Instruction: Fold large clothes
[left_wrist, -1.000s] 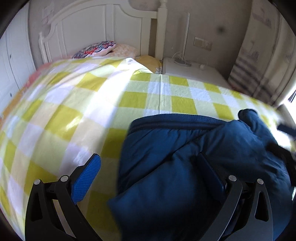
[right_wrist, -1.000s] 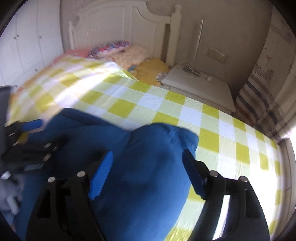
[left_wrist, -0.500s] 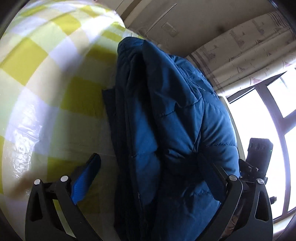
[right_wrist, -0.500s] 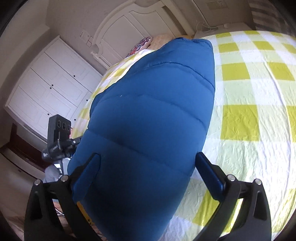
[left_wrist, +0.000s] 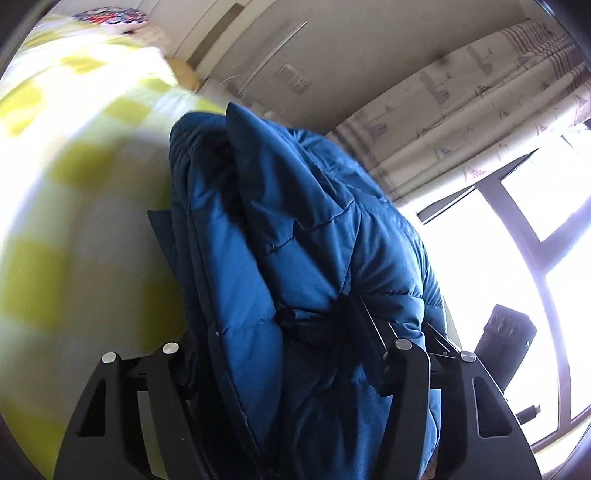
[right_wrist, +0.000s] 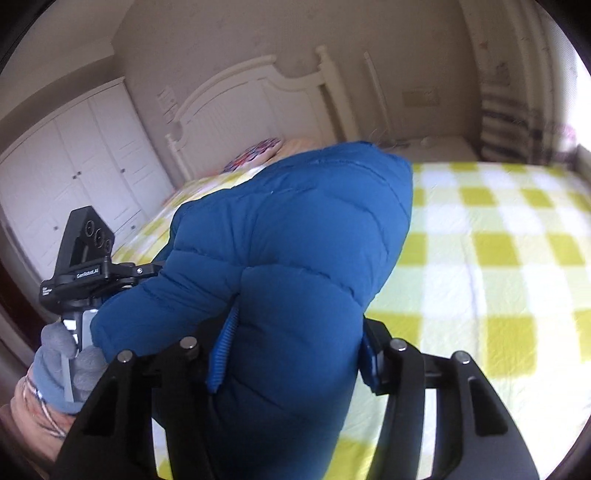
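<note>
The blue padded jacket (right_wrist: 295, 266) lies folded on the checked bed (right_wrist: 498, 258), near edge. Left gripper (left_wrist: 280, 354) and right gripper (right_wrist: 295, 347) are closing on its sides, probably to lift the bundle together.

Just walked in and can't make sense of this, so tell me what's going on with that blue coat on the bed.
A person is folding a puffy blue jacket on the yellow checked bedspread, a handheld gripper in each hand. Both the left gripper and the right gripper are closing, each with a thick bunch of the jacket between its jaws.
</note>
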